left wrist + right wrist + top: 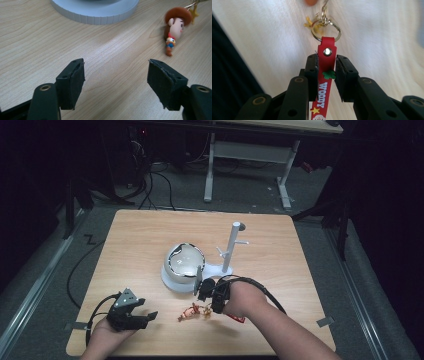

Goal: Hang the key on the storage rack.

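Note:
A keychain lies on the wooden table (150,235): a small cowboy figure (175,27) with a brown hat, a gold star charm and ring (325,32), and a red strap (325,75) printed "WOODY". In the high view the figure (190,312) lies in front of my right hand. My right gripper (326,60) is shut on the red strap just below its rivet, and the strap's tail (238,319) shows under the hand. My left gripper (116,82) rests low at the front left (150,316), open with only bare wood between its pads, the figure ahead to its right.
A white domed object on a round ribbed base (182,265) stands mid-table, its base edge (95,10) just ahead of the left gripper. A white peg stand (231,247) rises to the right of it. Beyond the table are a desk frame and cables.

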`<act>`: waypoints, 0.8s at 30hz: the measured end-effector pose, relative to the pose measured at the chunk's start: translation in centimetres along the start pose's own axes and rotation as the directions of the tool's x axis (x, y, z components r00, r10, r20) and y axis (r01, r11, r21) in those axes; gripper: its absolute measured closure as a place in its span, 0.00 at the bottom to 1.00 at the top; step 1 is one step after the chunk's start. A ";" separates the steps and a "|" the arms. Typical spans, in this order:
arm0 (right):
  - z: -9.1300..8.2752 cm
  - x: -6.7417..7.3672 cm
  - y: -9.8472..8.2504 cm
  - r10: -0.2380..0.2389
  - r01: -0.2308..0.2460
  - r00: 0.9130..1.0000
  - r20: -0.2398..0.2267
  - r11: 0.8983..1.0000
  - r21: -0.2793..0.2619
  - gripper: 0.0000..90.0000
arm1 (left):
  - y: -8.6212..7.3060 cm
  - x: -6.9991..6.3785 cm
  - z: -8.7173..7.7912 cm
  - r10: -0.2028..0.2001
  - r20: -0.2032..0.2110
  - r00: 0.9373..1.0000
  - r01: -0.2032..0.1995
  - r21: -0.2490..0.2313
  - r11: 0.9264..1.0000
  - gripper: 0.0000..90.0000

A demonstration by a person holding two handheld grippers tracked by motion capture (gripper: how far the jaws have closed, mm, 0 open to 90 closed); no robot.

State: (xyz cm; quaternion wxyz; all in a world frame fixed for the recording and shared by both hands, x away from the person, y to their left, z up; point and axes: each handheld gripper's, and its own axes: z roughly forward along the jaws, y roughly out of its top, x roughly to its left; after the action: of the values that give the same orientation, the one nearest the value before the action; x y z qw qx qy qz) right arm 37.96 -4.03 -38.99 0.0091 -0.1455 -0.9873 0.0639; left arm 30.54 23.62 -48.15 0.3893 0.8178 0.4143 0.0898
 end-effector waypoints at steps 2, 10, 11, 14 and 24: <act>-1.3 0.1 -0.4 0.004 -0.004 1.000 0.017 1.000 0.011 0.81 | 0.0 0.0 0.0 0.000 0.001 1.000 0.000 0.002 1.000 0.34; -5.5 -0.1 -2.5 0.007 -0.014 0.996 0.093 0.997 0.070 0.82 | 0.0 -0.1 0.1 0.002 0.000 1.000 -0.002 0.004 1.000 0.34; -5.8 -0.2 -2.8 0.008 -0.016 0.995 0.099 0.997 0.075 0.82 | 0.0 -0.1 0.1 0.001 0.000 1.000 -0.001 0.004 1.000 0.34; -7.0 -0.6 -3.8 0.018 -0.029 0.993 0.120 0.995 0.093 0.83 | 0.0 -0.1 0.1 0.001 -0.001 1.000 -0.001 0.005 1.000 0.34; -7.5 -2.1 -6.1 0.065 -0.087 0.983 0.171 0.989 0.124 0.85 | 0.0 -0.1 0.1 0.005 -0.001 1.000 -0.005 0.009 1.000 0.34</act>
State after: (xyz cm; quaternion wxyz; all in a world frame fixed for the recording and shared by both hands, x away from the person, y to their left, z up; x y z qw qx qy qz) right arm 38.49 -9.46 -30.81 -0.0663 -0.1762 -0.9720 0.1405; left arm 30.53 23.48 -48.23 0.3852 0.8204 0.4130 0.0894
